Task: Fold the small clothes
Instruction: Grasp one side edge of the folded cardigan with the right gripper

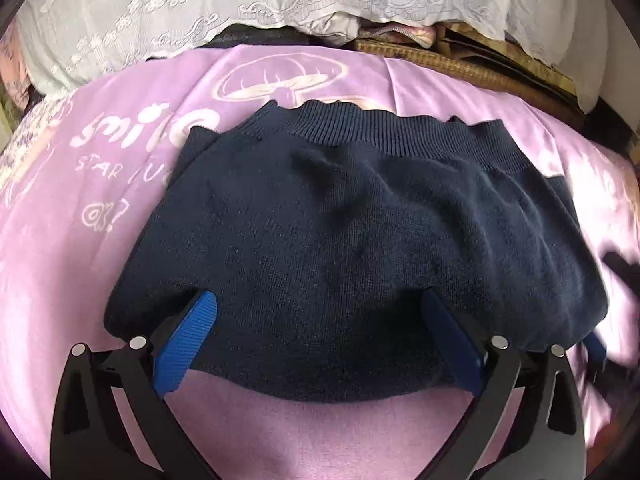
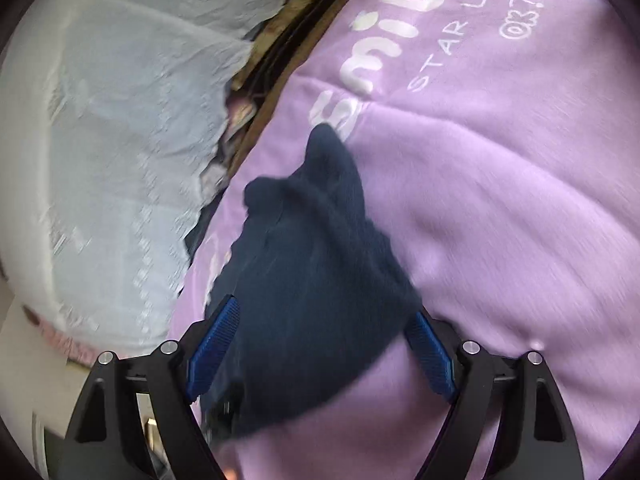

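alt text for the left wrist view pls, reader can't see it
A folded navy knit garment lies on a lilac blanket printed with white lettering. The left tongs stand open over its near edge, blue pads either side, gripping nothing. White embroidered fabric is piled behind.

One navy knitted garment lies on one lilac printed blanket, one white embroidered cloth at twelve o'clock; two grippers, four blue pads in all.
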Action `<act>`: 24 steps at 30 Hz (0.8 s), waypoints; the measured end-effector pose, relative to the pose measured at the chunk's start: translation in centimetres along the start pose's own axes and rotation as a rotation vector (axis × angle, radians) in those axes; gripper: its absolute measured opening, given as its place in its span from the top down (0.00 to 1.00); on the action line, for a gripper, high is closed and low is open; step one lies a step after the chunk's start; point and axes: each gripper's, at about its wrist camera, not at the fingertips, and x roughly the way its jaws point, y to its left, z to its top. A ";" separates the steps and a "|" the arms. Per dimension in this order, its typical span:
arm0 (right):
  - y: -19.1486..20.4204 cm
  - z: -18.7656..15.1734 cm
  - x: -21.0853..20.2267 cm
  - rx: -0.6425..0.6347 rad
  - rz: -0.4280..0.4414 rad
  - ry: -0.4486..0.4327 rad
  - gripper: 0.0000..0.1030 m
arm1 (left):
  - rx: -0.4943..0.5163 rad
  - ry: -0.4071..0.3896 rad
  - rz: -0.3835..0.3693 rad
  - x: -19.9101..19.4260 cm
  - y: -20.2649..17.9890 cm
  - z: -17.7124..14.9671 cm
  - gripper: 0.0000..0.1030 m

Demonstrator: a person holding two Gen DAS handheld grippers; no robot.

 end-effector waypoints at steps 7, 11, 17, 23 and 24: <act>0.7 0.4 1.5 -0.101 -0.060 -0.091 0.53 | -0.062 -0.092 -0.006 -2.5 1.6 1.2 0.04; -1.5 1.6 1.7 -0.015 -0.012 -0.087 0.73 | -0.019 0.000 0.050 0.4 0.0 2.4 0.04; -1.1 1.5 1.8 -0.042 -0.019 -0.094 0.73 | -0.007 -0.024 0.071 1.2 -0.2 1.9 0.04; 1.2 1.1 0.6 -0.129 0.044 -0.110 0.78 | -0.059 -0.085 0.042 -1.0 1.7 1.8 0.05; 1.9 1.0 0.3 -0.152 0.047 -0.116 0.78 | -0.067 -0.089 0.037 -1.0 2.1 2.1 0.05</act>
